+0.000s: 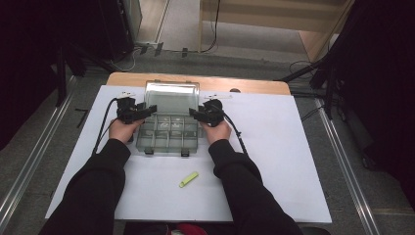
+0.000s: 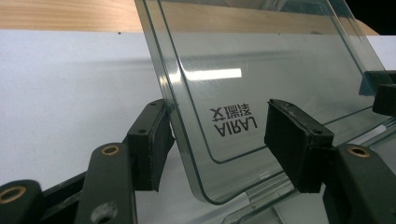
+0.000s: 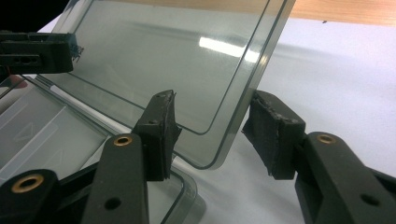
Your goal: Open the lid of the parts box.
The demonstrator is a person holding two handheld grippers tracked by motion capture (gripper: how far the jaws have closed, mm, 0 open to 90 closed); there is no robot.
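A clear plastic compartment box (image 1: 166, 139) lies on the white sheet between my hands, its lid (image 1: 172, 94) raised and leaning back. My left gripper (image 1: 148, 110) stands open at the lid's left edge. The lid's lower corner (image 2: 205, 182) sits between the pads (image 2: 152, 149), and the far pad stands well apart from it. My right gripper (image 1: 194, 114) is open at the lid's right edge. There the edge of the lid (image 3: 236, 126) passes between the pads (image 3: 275, 135) with a gap on each side. The lid carries mirrored lettering (image 2: 233, 121). The box's compartments (image 3: 42, 126) look empty.
A small yellow-green marker-like piece (image 1: 188, 179) lies on the white sheet (image 1: 284, 161) near the front, between the forearms. A strip of wooden table (image 1: 254, 85) shows behind the box. Cables (image 1: 103, 129) trail from both grippers. Floor rails and dark stands flank the table.
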